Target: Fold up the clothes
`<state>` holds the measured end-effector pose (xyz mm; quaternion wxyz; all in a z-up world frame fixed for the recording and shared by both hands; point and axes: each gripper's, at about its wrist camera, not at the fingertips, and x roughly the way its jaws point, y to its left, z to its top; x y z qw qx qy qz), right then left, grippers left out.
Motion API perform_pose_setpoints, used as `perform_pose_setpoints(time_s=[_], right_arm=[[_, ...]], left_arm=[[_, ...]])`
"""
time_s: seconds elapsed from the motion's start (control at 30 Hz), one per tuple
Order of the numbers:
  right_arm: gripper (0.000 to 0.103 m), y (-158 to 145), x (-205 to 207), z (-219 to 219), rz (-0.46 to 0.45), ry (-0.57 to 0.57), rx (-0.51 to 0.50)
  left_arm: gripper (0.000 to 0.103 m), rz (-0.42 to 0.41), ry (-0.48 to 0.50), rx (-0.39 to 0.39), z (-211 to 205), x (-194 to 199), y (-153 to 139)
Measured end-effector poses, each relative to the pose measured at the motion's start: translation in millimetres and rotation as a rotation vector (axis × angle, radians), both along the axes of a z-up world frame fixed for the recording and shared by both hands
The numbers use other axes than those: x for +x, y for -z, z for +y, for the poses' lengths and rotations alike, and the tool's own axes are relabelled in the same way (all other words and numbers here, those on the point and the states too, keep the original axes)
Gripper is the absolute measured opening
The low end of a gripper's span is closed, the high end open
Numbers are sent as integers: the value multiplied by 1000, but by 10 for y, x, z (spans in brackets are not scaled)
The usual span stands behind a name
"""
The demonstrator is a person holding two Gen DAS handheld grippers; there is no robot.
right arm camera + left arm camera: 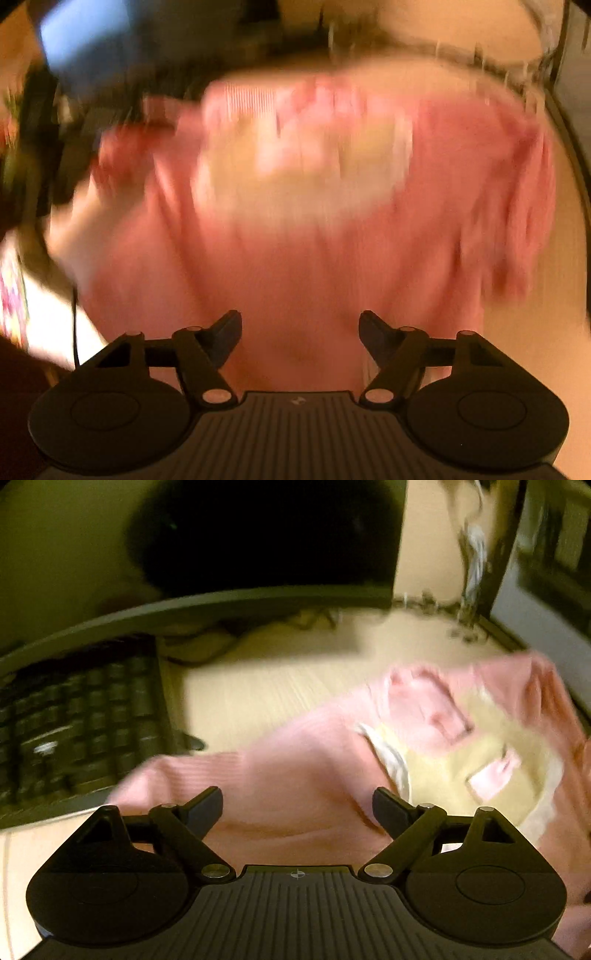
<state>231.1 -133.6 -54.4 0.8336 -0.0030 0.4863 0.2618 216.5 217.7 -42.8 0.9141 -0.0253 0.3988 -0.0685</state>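
My left tongs (297, 808) hang spread wide over the near part of a pink ribbed sweater (295, 775), with nothing pinched between them; the knit simply runs under the gap. My right tongs (300, 332) are spread as well, and pink cloth fills the space below them, but the pads press on nothing that I can make out. That view is badly smeared, so I keep my claims small.

The sweater lies spread on the pale wooden desk (266, 686), reaching from the bottom centre of my left view out toward three o'clock. A cream-yellow front panel (480, 760) sits at about three o'clock, with pink shapes on it. Laid out flat like this, I judge it is set for a fold, and both tongs are over its near part to take hold.

At nine o'clock a dark keyboard (85, 720) rests on the desk, just beside the sweater's left end, where one cuff or corner comes close to it. At twelve o'clock is a large dark shape that I cannot identify.

Containers: I see none here, no basket, no bin, nothing to hold folded clothes.
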Motion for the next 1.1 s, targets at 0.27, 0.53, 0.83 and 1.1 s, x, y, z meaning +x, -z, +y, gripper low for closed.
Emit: perform_pose_setpoints(time_s=[0.27,0.53,0.83,1.1], right_arm=[[45,168,1190,1053,-113,50,129],[41,729,1516,1267,51,189,315],[22,245,1336,1030,96,205,751],[19,-354,1137,1320,-256,57,442]], left_arm=[[97,-2,93,-376,-53,-609,-116],[96,83,161,-406,-395,-860,345],[95,103,180,-395,-341,-1033,408],[95,166,200,-407,-273,-1142,372]])
